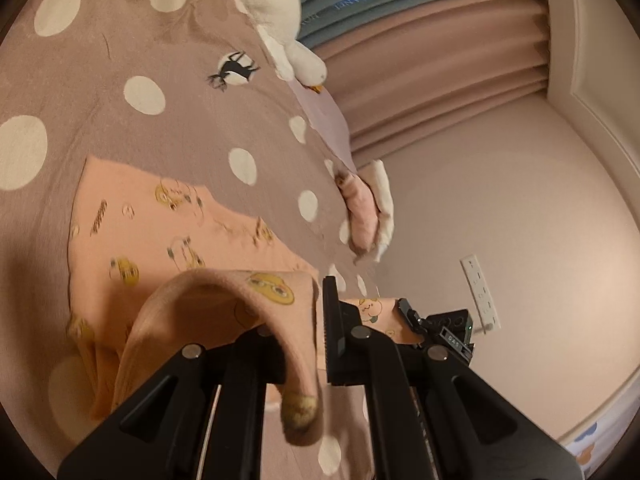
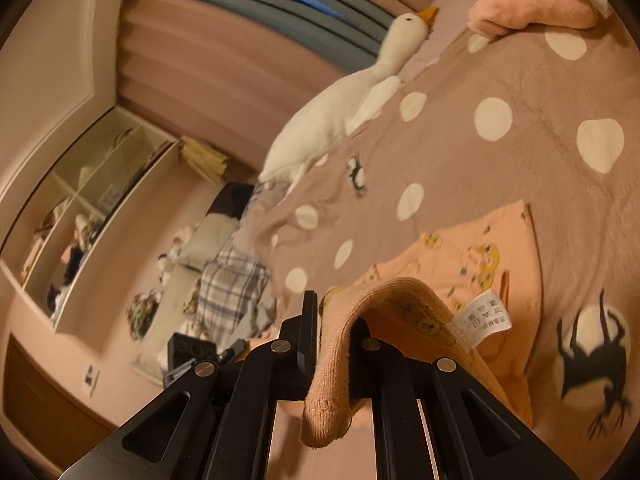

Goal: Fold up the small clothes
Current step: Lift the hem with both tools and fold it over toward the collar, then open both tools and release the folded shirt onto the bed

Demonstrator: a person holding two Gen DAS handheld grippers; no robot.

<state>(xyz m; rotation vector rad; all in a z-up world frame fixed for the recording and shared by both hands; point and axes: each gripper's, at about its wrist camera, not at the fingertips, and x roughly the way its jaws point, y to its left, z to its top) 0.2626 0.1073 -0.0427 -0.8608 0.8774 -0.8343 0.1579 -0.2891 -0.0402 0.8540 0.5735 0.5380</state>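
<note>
**Both grippers pinch the garment's near edge, lifted for a fold**

Ribbed peach hem cloth drapes over the black linkage right in front of each lens. In the left wrist view, the left gripper (image 1: 320, 320) has its jaws pressed together on a corner of the peach garment (image 1: 160, 248), and the slack folds over the inner finger and hangs down toward the camera. The right gripper (image 2: 320, 320) is pinched on the opposite corner in the same way, with a white care label (image 2: 484, 316) showing on the inside of the raised edge.

Holding 2 corners of 1 edge looks like the setup for carrying that edge across the rest of the garment, which lies flat on the polka-dot bedspread (image 1: 192, 92) just beyond the fingers. Gripping at both ends should keep the fold line straight.

Much is hard to read. Draped cloth hides the pads themselves, so how much fabric is caught cannot be seen. Which kind of garment it is stays unclear, since its near part is cut off under the grippers. A plush goose (image 2: 340, 112) and a folded pink item (image 2: 532, 8) lie well apart at the far side, both partly cropped. Room furniture beyond the bed is blurred.
</note>
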